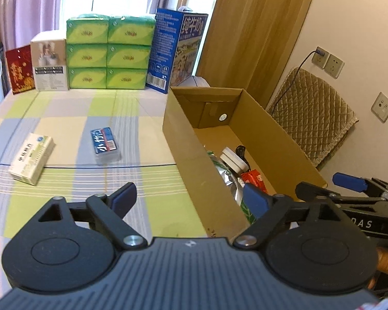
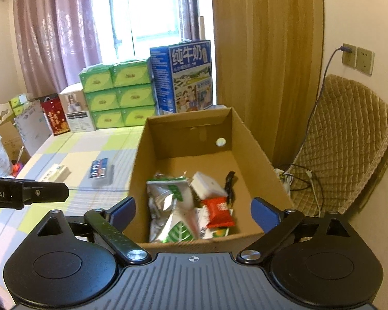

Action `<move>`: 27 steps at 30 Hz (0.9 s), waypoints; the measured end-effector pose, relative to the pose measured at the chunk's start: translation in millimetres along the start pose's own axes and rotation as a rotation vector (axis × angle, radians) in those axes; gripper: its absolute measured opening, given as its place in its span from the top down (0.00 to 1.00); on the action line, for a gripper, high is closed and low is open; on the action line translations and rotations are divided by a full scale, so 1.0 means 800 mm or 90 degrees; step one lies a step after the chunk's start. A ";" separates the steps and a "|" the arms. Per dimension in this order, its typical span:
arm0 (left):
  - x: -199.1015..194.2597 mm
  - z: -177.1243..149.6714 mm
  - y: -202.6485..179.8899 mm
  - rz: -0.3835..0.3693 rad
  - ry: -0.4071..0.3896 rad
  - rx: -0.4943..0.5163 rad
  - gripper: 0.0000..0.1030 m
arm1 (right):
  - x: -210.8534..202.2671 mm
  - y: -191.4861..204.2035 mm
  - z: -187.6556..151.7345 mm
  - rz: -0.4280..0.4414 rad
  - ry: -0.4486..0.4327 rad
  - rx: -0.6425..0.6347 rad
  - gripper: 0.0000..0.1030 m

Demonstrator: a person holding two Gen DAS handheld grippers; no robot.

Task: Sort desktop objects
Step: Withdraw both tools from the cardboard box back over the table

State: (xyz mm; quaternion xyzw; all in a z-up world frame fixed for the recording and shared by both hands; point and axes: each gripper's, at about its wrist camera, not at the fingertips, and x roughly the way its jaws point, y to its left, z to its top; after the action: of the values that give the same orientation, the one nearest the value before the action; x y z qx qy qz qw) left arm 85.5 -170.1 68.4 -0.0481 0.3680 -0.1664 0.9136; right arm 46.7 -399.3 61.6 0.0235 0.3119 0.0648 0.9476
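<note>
Both hand-held grippers, left and right, gape empty; the white medicine carton and blue-labelled card pack lie outside the brown cardboard box (slick wrap might slip).

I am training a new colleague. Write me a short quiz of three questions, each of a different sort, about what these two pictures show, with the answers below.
1. True or false: the left tool holds the white medicine box.
2. Multiple choice: where does the red snack packet lie? A) on the checked tablecloth B) inside the cardboard box C) on the green tissue packs
3. Fill in: beside the white medicine box on the cloth lies a ____ card pack in a clear case.

Key
1. False; both the left tool and the right tool are open and hold nothing.
2. B
3. blue
</note>
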 end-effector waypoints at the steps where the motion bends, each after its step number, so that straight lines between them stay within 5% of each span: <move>1: -0.005 -0.003 0.001 0.002 -0.002 0.002 0.10 | -0.003 0.004 0.000 0.003 0.000 0.001 0.06; 27: -0.101 -0.053 0.085 0.079 -0.061 -0.026 0.02 | -0.025 0.110 -0.021 0.077 0.022 -0.034 0.02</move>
State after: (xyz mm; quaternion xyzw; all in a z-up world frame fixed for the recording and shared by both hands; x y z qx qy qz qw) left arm 20.0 -77.1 76.2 -0.0518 0.3296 -0.0998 0.9374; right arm 11.5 -315.1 67.0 0.0156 0.3245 0.1309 0.9367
